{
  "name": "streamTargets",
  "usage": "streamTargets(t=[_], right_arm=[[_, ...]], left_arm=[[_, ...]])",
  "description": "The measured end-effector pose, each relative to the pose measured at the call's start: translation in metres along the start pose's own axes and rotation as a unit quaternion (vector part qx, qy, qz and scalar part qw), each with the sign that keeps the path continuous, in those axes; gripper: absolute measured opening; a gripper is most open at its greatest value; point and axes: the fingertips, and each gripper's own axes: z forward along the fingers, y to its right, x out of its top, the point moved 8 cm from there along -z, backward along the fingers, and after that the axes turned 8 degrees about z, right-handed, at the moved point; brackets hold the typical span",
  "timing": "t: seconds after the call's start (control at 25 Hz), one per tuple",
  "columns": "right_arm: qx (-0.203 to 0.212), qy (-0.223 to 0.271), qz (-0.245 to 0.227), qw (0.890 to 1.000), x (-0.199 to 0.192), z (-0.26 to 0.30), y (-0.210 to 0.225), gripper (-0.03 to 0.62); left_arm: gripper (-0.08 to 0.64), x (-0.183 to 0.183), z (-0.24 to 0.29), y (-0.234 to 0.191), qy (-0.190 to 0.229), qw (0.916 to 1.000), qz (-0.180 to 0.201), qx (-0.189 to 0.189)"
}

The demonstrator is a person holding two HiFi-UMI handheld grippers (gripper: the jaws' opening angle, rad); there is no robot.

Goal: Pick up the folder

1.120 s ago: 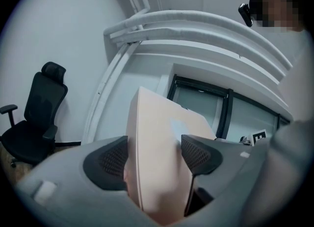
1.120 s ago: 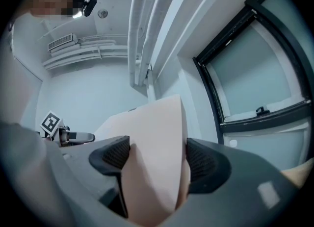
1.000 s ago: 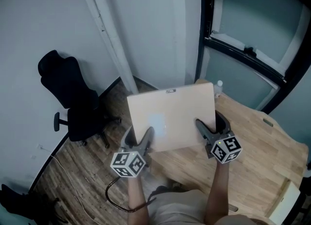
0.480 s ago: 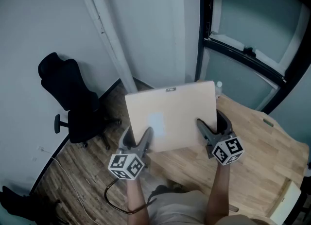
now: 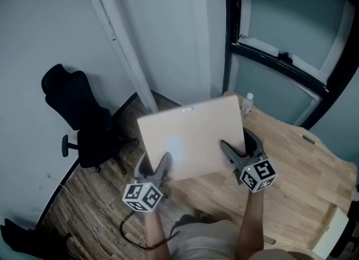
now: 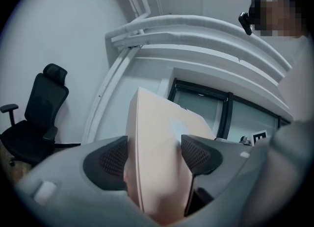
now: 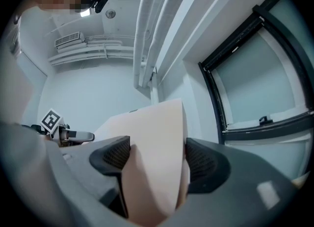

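Pale walls, a dark-framed window, a wood floor with a black chair [image 5: 78, 118] off to your left, and a light wooden table [image 5: 297, 158] under your right side. The folder [image 5: 190, 138] is already off that table. It hangs in the air in front of you, half over the table's corner and half over the floor, with its far edge tipped up and away from you.

What matters from here, I'd say, is that its long axis runs left to right between your two grippers, and both of them bite the near edge. The left gripper [image 5: 160, 166] has the near-left corner and the right gripper [image 5: 235, 152] has the near-right end, so neither side is really closer.

In both gripper views the jaws are narrowed right down onto the folder, with a pad pressed flat on each face and the board filling the gap. Looks like a solid two-point hold to me. Just keep both ends level so it doesn't twist between them.
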Motion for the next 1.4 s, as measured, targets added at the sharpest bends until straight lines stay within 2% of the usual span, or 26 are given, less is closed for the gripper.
streamTargets(t=[0.72,1.4], right_arm=[[0.002,-0.007,-0.007,1.0,-0.0043,0.0084,0.0014,0.359],[0.001,-0.002,0.0,1.0,-0.0098,0.0084,0.0016,0.356]], left_arm=[[0.33,-0.005,0.0005,-0.0021,-0.004,0.9999,-0.001,0.016],[0.33,-0.0041,0.0018,-0.0046,-0.009,0.9999,0.007,0.011]])
